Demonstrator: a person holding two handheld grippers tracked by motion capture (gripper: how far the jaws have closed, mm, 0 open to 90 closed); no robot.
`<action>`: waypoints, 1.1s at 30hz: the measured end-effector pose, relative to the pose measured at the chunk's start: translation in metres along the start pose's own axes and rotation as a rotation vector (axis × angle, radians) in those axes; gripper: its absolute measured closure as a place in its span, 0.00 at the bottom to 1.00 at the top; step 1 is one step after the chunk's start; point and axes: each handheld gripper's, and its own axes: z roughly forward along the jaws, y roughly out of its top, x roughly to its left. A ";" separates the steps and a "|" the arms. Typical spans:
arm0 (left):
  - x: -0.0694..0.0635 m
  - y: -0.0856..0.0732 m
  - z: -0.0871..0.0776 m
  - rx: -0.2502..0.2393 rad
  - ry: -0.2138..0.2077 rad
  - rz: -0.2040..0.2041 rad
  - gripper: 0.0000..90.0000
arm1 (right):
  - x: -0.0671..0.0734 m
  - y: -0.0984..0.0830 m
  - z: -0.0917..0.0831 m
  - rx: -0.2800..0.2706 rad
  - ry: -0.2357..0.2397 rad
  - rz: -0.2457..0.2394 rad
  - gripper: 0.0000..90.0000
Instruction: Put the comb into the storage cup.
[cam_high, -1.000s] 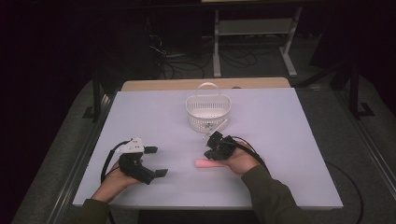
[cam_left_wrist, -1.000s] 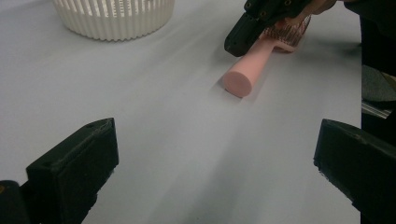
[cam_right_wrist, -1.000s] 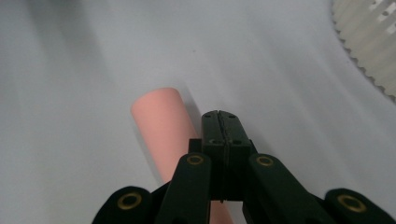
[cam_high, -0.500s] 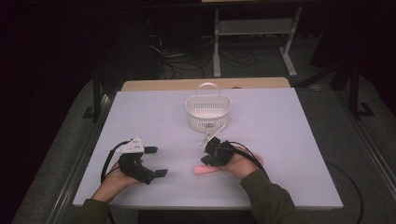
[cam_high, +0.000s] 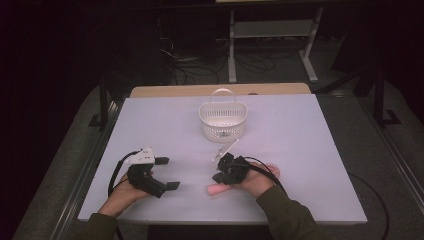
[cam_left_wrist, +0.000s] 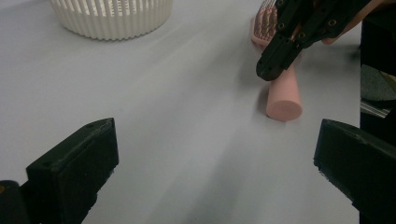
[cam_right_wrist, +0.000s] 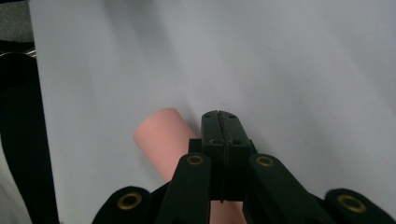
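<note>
Pink plastic, smooth and hard by the look of it, makes up the hairbrush (cam_high: 235, 186) lying near the front edge of the pale grey table (cam_high: 320, 130), a little right of its middle. Its rounded handle ends in a flat cut face that points toward the front-left corner, and its bristled head (cam_left_wrist: 264, 23) lies on the far side of the right gripper (cam_high: 223, 172), toward the right edge.

The right gripper hangs directly over the handle with its two black jaws pressed flat together, nothing between them; in the right gripper view the handle passes beneath the closed tips rather than inside them. The left gripper (cam_high: 167, 174) rests near the front-left corner, well apart from the brush, its jaws standing wide with only bare table between them.

The brush should be light and stiff, so it will neither sag nor need much force. The handle is round and glossy, though, and may roll or squirt out of a pinch; I would take hold across its middle, jaws spread first and square to its length. The bristle side is springy and uneven, a poor place to clamp.

A white slatted plastic basket with a hoop handle (cam_high: 222, 119) stands toward the back edge, near the middle.
</note>
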 end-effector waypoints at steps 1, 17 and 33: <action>0.000 0.000 0.000 0.000 -0.001 -0.001 0.00 | 0.001 0.000 0.000 0.002 0.001 -0.003 0.99; 0.000 0.000 0.000 -0.003 0.001 -0.002 0.00 | 0.001 -0.003 -0.009 -0.047 -0.011 0.008 0.87; 0.000 0.000 0.001 0.003 0.006 0.001 0.00 | -0.028 -0.038 -0.059 -0.188 -0.152 0.131 0.41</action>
